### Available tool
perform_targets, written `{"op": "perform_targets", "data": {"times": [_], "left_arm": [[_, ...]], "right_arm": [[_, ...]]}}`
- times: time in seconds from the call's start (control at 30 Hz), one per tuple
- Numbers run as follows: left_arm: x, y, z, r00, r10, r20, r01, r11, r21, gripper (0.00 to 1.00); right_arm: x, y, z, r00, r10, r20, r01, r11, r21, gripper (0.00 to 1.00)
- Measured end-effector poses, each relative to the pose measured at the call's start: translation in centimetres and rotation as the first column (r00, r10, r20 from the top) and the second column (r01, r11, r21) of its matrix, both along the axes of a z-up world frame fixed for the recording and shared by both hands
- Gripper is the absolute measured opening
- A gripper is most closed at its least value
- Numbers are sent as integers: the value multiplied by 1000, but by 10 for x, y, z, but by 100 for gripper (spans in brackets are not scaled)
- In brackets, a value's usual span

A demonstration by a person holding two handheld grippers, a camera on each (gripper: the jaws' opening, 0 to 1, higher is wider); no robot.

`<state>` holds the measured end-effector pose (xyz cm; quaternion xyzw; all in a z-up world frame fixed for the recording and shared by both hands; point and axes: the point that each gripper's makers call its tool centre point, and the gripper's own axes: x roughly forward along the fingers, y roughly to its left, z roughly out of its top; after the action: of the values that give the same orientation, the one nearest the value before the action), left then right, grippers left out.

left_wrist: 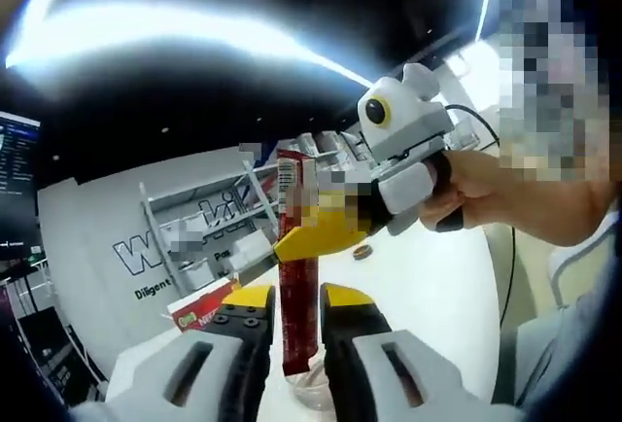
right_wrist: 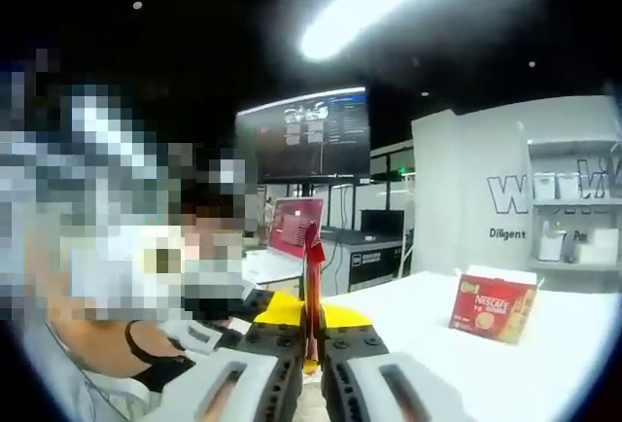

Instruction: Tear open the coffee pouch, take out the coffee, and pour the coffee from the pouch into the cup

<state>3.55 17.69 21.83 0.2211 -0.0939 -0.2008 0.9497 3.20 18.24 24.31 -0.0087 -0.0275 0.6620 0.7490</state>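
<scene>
At centre frame in the left gripper view, the left gripper clamps the lower part of a red coffee pouch held upright, while the right gripper, entering from the right, pinches it higher up. In the right gripper view, a red Nescafe box sits lower right on the white table

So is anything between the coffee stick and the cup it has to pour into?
Nothing visible is in the way. The coffee stick hangs upright, pinched by the left claw low down and the right claw higher up. The clear cup sits on the white table right under the stick's lower end, partly hidden behind the left claw.
</scene>
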Motion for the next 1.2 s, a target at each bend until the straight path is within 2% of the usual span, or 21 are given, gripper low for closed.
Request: {"op": "perform_targets", "data": {"times": [0.17,0.37,0.53,0.77,0.83,0.9,0.93,0.97,1.0,1.07,1.1,1.17,1.2], "left_arm": [[0,-1,-3,1000,11,2,-11,1000,24,17],[1,0,-2,1000,10,2,-10,1000,24,16],[1,-1,-3,1000,-5,-11,5,1000,15,15],[-5,-2,-7,995,-90,-50,86,994,-64,25],[-10,-5,-7,988,-146,-60,139,985,-106,25],[-14,-5,-4,969,-235,-78,222,964,-143,25],[-17,-7,-5,951,-292,-99,278,951,-136,25],[-18,-7,-8,928,-344,-146,325,935,-140,26],[-17,-5,-9,908,-379,-177,359,923,-137,26],[-11,1,-2,890,-418,-182,396,907,-143,25],[-11,0,0,874,-445,-196,420,894,-158,25],[-11,-2,9,825,-526,-207,488,848,-209,24],[-12,-4,10,795,-562,-226,518,824,-229,23]], "right_arm": [[-4,1,-2,1000,26,17,-26,1000,-9,12],[-5,-12,17,999,21,26,-22,999,43,9],[-5,-11,16,999,17,31,-18,999,30,6],[-2,-13,12,1000,20,18,-20,1000,23,5],[-4,-13,9,1000,26,13,-26,1000,17,5],[-4,-15,7,999,34,14,-34,999,10,5],[-4,-16,7,999,42,14,-42,999,11,5],[-5,-17,8,998,56,16,-56,998,14,5],[-6,-18,10,997,79,18,-79,997,16,5],[-4,-19,11,995,94,15,-94,995,19,5],[-3,-20,12,994,104,15,-104,994,20,5],[-6,-21,13,991,135,18,-135,991,19,5],[-6,-21,14,990,143,20,-143,989,21,5]]}}
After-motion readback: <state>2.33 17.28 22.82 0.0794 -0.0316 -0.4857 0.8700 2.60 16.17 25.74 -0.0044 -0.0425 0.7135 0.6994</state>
